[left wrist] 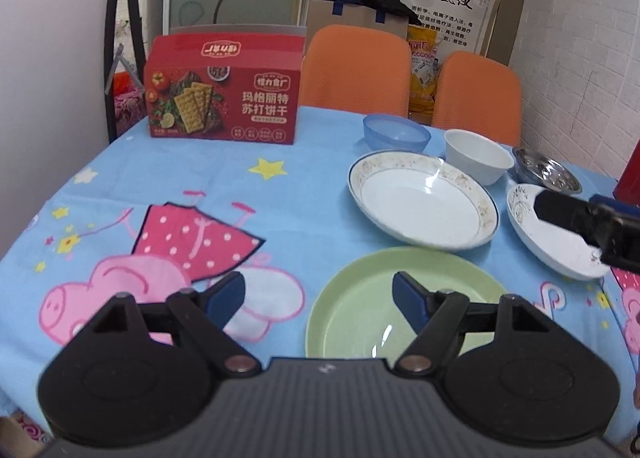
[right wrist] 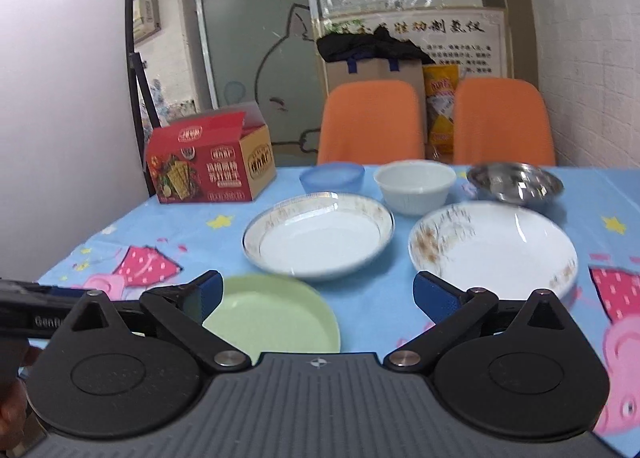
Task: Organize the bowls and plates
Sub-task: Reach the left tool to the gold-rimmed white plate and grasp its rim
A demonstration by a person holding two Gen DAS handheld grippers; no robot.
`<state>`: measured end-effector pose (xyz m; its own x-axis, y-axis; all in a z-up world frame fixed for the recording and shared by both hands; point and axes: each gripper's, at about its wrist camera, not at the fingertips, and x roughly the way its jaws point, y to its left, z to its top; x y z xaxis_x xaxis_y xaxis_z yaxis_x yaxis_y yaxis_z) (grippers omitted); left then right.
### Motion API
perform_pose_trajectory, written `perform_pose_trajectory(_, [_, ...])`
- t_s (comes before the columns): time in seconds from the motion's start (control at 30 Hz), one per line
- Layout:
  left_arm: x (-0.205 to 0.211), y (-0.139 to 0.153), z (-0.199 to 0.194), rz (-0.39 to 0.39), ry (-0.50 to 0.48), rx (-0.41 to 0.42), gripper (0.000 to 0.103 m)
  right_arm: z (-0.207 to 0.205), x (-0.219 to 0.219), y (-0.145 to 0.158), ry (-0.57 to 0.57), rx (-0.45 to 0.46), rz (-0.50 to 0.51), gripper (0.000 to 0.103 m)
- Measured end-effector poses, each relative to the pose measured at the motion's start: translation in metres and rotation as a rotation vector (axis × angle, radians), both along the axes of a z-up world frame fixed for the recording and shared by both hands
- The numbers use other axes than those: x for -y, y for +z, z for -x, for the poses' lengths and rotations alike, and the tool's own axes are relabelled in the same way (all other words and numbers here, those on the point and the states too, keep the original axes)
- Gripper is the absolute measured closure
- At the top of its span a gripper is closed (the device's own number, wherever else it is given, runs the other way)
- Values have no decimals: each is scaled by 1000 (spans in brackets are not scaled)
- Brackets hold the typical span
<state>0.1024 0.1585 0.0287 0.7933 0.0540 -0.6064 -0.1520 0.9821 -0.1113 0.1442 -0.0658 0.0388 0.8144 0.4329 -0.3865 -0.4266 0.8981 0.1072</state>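
Observation:
A green plate (left wrist: 372, 310) (right wrist: 276, 314) lies nearest me on the blue cartoon tablecloth. Behind it are a gold-rimmed white plate (left wrist: 420, 202) (right wrist: 320, 238) and a white patterned plate (left wrist: 552, 234) (right wrist: 492, 246). At the back stand a blue bowl (left wrist: 396, 132) (right wrist: 332, 176), a white bowl (left wrist: 476, 156) (right wrist: 416, 186) and a steel bowl (left wrist: 546, 170) (right wrist: 516, 182). My left gripper (left wrist: 318, 298) is open and empty, over the green plate's left edge. My right gripper (right wrist: 318, 294) is open and empty, between the green plate and the patterned plate.
A red cracker box (left wrist: 224, 90) (right wrist: 208, 162) stands at the table's far left. Two orange chairs (left wrist: 356, 70) (right wrist: 500, 122) are behind the far edge. A brown paper bag (left wrist: 356, 14) sits behind them. A white brick wall (left wrist: 588, 38) is on the right.

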Motion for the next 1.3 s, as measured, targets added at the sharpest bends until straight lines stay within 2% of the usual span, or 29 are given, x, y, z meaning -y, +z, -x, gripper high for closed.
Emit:
perform_pose_trajectory(0.1, [-6,4,-45,4,-23,19,28,-58,-5,6,-8,38,45,0])
perform_pose_trajectory(0.23, [-12,-2,-106,20,-107,-8,28,-130,-6,-13,-19,-58,70,0])
perform_pose_trajectory(0.3, [-18,-7,-134,35,-118,-33,28,-145,-4,-25,-18,-101,58,0])
perform_pose_trajectory(0.47, [-26,-19,-177,78,-146,-58,28,-145,-6,-39,10,-108,56,0])
perform_pose_trajectory(0.6, [-32,-32,-187,151,-171,-72,28,-148,-13,-45,30,-115,71,0])
perform_pose_trajectory(0.73, [-36,-38,-189,172,-150,-133,28,-152,-21,-53,38,-137,103,0])
perform_pose_trajectory(0.87, [-33,-39,-182,191,-170,-105,28,-156,-29,-66,51,-186,131,0])
perform_pose_trajectory(1.0, [-28,-44,-182,158,-167,-109,29,-152,-36,-70,43,-163,200,0])
perform_pose_trajectory(1.07, [-25,-45,-182,151,-177,-112,30,-152,-36,-70,40,-163,210,0])
perform_pose_trajectory(1.27, [-12,-48,-182,60,-196,-102,31,-148,-37,-70,41,-161,226,0])
perform_pose_trajectory(1.3, [-10,-49,-182,42,-198,-101,34,-147,-38,-71,42,-162,228,0])
